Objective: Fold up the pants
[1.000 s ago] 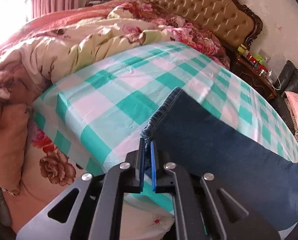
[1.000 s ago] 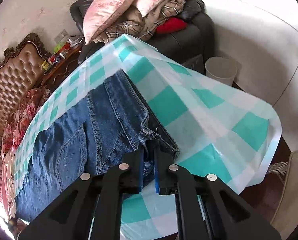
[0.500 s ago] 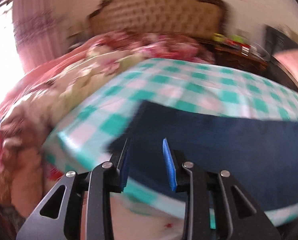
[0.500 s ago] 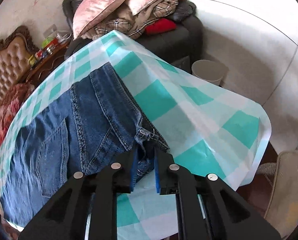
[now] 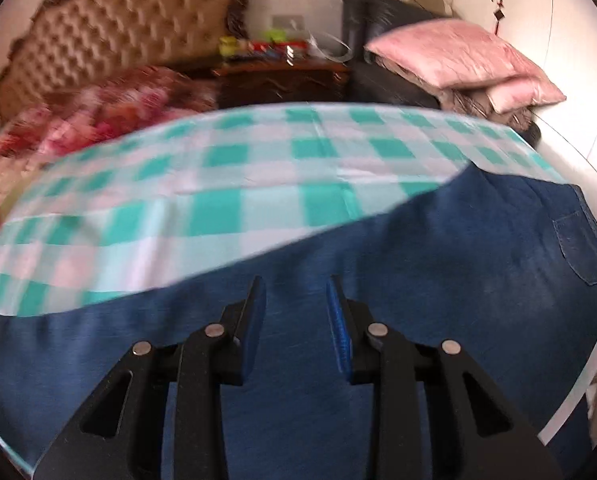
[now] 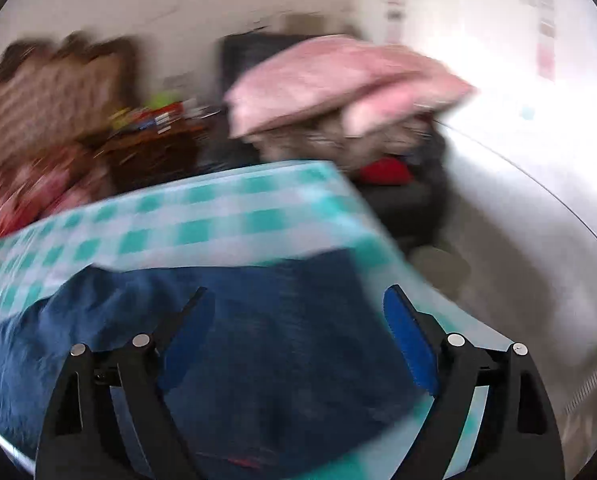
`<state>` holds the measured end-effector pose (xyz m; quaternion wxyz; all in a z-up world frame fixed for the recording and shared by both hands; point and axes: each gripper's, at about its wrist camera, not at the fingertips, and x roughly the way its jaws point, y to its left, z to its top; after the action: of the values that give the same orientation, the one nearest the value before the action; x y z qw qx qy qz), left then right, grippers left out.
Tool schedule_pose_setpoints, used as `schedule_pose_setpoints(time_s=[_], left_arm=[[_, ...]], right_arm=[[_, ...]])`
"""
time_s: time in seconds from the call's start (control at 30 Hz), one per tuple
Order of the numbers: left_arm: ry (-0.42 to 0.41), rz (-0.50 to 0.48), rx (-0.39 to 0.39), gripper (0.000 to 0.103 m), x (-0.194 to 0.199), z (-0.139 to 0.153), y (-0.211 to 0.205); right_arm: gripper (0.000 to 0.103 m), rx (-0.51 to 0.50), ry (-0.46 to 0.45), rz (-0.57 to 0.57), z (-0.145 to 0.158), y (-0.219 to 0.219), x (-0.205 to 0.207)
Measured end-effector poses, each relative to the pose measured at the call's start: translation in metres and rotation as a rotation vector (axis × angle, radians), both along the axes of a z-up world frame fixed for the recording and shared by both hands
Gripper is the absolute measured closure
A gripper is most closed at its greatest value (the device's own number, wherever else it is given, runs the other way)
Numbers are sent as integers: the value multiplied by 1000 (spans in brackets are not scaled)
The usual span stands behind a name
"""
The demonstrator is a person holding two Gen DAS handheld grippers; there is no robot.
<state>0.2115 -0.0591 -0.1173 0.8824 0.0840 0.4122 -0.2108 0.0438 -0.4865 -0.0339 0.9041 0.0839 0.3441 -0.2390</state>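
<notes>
- The pants (image 5: pixel 378 280) lie flat on the checked cloth (image 5: pixel 218 184), long axis running across both views.
- Left gripper (image 5: pixel 296 304): partly open, empty, above the leg.
- Right gripper (image 6: pixel 298 312): jaws opening, empty, above the pants' end nearest the pillows (image 6: pixel 338 80).

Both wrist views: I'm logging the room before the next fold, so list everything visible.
jeans: one, blue, flat on the cloth
checked cloth: one, teal and white, under the jeans
headboard: one, tan, tufted, back left
floral bedding: red-pink, below the headboard
nightstand: one, dark wood, small items on top
pillows: two, pink, back right
left tool: partly open, nothing gripped
right tool: opening wide, nothing gripped
</notes>
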Motion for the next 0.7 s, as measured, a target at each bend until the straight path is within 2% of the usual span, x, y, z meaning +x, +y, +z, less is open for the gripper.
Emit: schedule_pose_setpoints(time_s=[0.1,0.2,0.3,0.43,0.57,0.6,0.67,0.7], left_arm=[[59,91,86,72,12,-23,-11],[82,182,72,70,15,-28,2],[51,265,102,51,10,-23,10],[6,245,70,31,1,-15,12],[-24,217,95,30,-5,-11,10],[-26,226,118,30,-6,-11,11],[-21,246,173,30,-8,-12,13],[-20,244,174,33,-9,-12,14]], right_arm=[[17,51,67,122,-19,19,50],[17,14,128,129,-38,27,78],[17,0,207,78,-59,18,95],[17,-73,264,8,-83,-1,98],[16,-28,270,10,-94,-20,90],[7,-32,284,-6,-96,-22,90],[5,37,269,-20,-101,-34,88],[5,56,262,-20,-100,-36,87]])
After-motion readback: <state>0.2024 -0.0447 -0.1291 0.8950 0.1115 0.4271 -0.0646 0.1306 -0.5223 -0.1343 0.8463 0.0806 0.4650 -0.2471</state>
